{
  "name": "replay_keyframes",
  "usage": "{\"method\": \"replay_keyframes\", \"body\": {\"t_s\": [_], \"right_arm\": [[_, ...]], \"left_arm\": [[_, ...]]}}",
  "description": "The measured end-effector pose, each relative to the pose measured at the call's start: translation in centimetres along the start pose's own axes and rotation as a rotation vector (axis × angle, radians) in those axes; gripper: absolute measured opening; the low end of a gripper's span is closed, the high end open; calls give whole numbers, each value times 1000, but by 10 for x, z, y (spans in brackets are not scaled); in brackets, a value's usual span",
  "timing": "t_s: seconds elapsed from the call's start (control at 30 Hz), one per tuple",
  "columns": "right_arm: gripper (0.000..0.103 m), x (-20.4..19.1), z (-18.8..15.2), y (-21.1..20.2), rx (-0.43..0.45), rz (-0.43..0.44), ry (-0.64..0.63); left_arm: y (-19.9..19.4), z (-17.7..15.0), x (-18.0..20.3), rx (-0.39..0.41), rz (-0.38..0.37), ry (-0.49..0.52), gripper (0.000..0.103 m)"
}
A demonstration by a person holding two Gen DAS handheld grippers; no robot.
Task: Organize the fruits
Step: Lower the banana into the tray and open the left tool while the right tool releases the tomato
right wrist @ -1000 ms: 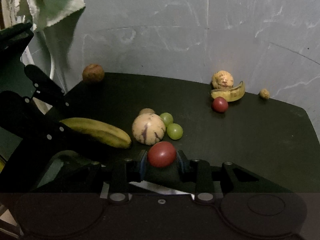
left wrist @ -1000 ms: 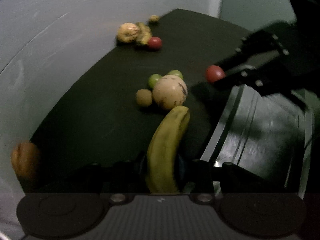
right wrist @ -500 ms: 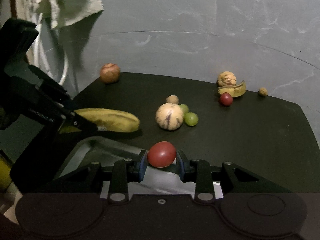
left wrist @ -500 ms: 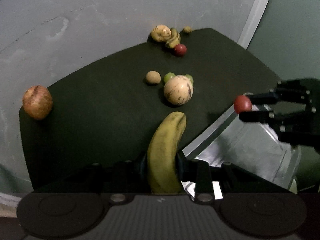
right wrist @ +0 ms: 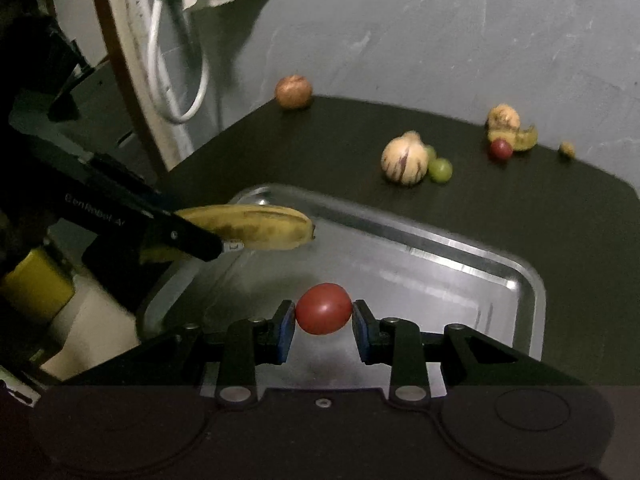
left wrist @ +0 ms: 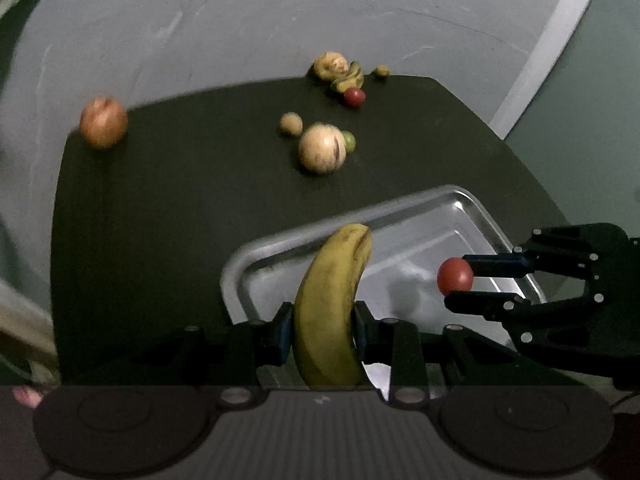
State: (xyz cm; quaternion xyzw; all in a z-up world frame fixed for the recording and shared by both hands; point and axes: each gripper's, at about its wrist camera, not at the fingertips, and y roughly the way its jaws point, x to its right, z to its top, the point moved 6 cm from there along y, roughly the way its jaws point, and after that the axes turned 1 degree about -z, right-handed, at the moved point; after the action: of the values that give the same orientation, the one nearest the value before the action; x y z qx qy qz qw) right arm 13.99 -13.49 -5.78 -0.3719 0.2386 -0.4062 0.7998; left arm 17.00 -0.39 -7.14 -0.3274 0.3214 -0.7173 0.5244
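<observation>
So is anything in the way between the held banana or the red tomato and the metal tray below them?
Nothing visible. The left gripper holds the banana and the right gripper holds the tomato, both over the tray, whose bare floor shows under them. The other fruit lies on the dark table outside it.

The tray floor lies bare under both tongs; loose fruits (1 striped melon) crowd the far table.

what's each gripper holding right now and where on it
Left gripper pinches the banana across its lower half, toward one end. Right gripper pinches the red tomato across its middle.
</observation>
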Motion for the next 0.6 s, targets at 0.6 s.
{"method": "replay_keyframes", "body": {"t_s": [0.6], "right_arm": [[33,-5,-38,6,-73,10,-71]], "left_arm": [[7,-69,36,37,134,-138,33]]}}
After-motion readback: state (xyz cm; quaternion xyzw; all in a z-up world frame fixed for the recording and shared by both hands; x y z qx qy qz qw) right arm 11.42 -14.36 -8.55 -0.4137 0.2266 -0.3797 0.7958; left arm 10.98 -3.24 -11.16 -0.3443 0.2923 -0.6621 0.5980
